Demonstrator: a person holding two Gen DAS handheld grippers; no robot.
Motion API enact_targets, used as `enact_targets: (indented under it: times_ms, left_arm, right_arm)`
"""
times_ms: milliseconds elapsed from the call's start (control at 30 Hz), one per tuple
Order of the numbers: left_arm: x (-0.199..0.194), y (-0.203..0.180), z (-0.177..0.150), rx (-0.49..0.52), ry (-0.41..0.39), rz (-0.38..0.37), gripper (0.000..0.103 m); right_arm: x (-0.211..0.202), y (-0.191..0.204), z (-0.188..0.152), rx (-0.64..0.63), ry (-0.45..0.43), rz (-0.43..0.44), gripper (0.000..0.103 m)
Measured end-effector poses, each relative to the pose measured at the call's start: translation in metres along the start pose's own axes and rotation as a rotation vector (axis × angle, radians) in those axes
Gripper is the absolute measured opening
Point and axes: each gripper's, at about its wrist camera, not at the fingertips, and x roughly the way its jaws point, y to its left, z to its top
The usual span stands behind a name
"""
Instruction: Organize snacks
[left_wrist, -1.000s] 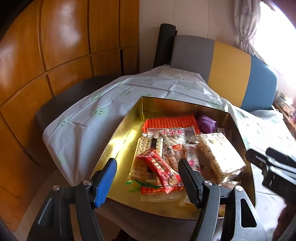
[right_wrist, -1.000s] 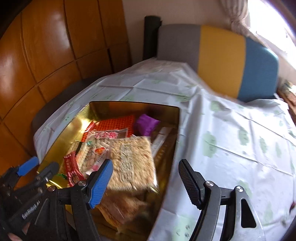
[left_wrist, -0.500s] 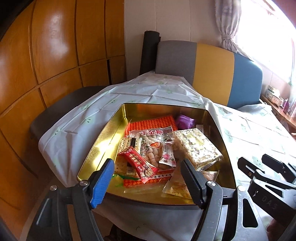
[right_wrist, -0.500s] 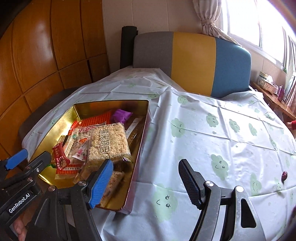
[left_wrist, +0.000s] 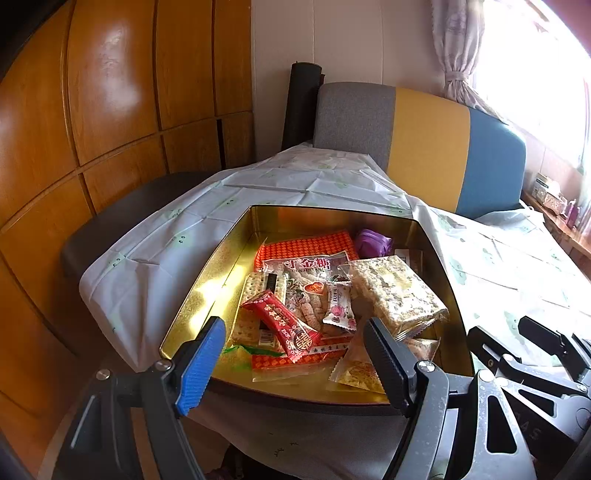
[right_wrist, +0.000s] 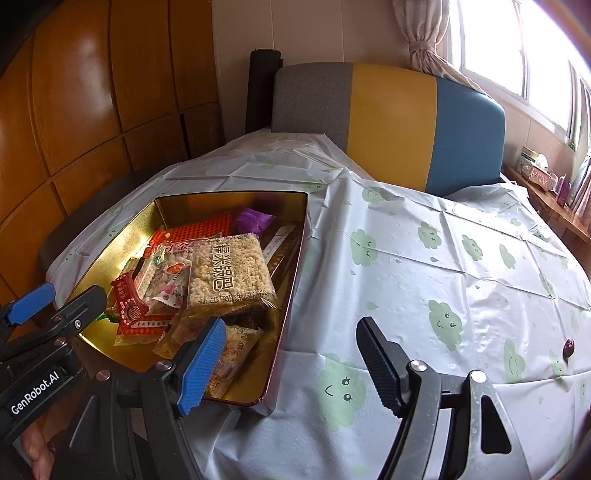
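On the table's near left corner, seen from the left wrist, a gold tin (left_wrist: 221, 258) sits on a white tablecloth (left_wrist: 155, 251) printed with green clouds. It holds a heap of snacks: a rice cracker pack (left_wrist: 397, 290) on the right, a red candy bar (left_wrist: 282, 323) lying slantwise with its long axis running from upper left to lower right, a small pink-and-white packet (left_wrist: 338, 304), an orange-red bag (left_wrist: 306, 245) at the back and a purple sweet (left_wrist: 373, 242) in the far corner. The left gripper (left_wrist: 295, 354) hovers before the near rim, jaws opening, nothing between them. Behind stand wood panelling (left_wrist: 92, 110) and a grey, yellow and blue chair (left_wrist: 428, 147).

From the right wrist, the tin (right_wrist: 291, 295) lies left of the right gripper (right_wrist: 291, 360), whose jaws stand wide and empty over the cloth (right_wrist: 406, 277). The cracker pack (right_wrist: 229, 273) tops the pile, its long axis running away from the camera. A small dark red sweet (right_wrist: 569, 346) lies alone on the cloth, far right. The left gripper (right_wrist: 55, 299) shows at the left edge.
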Motion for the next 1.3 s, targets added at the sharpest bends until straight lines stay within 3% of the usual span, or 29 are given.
enact_targets:
  times_ms: [1300]
  left_arm:
    - [0.0037, -0.0025, -0.0022, 0.018, -0.016, -0.005, 0.08]
  right_arm:
    - [0.0088, 0.0024, -0.0077, -0.017, 0.019, 0.017, 0.075]
